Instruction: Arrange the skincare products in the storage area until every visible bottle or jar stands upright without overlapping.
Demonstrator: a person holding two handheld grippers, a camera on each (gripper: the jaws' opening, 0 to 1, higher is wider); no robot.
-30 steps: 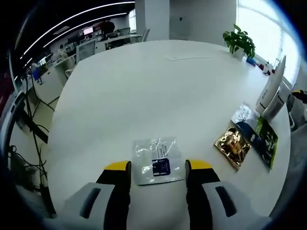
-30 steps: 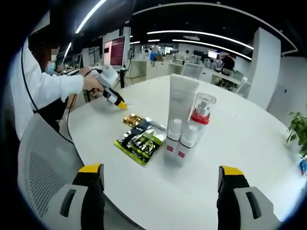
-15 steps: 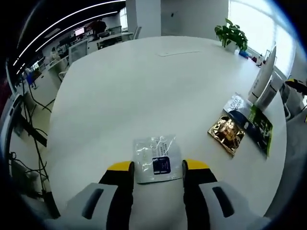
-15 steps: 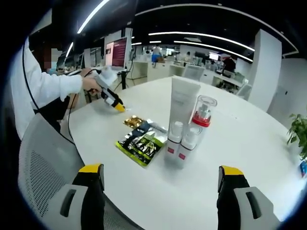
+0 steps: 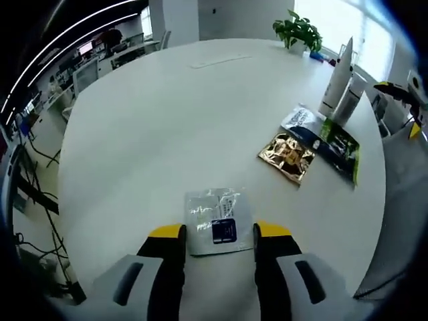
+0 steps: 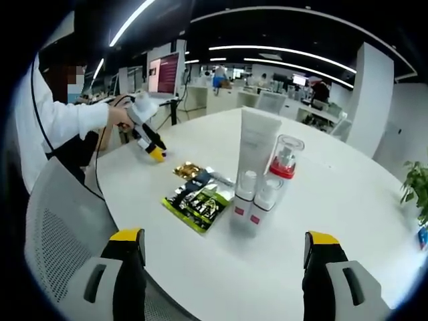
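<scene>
White, round and matte, the worktop (image 5: 167,114) sits in an open office with strip lights overhead. We see the left tongs (image 5: 217,234) with yellow-tipped black jaws apart, straddling a flat clear plastic sachet (image 5: 217,222) with a dark blue label; contact with it we cannot tell. Further along lie a crinkly gold foil sachet (image 5: 287,154) and a glossy green-black sachet (image 5: 338,144), overlapping a white-blue one. The right tongs (image 6: 227,244) hover wide apart, nothing between the jaws. Ahead of them the skincare group stands upright, packed close: a tall white tube (image 6: 257,150), a clear-capped pump bottle with red collar (image 6: 284,157), and two small white bottles with red labels (image 6: 253,200). Just beside them lie the flat sachets. A potted plant (image 5: 297,30) sits at the far edge. A person in a white sleeve (image 6: 63,124) holds the left tongs over the worktop.
</scene>
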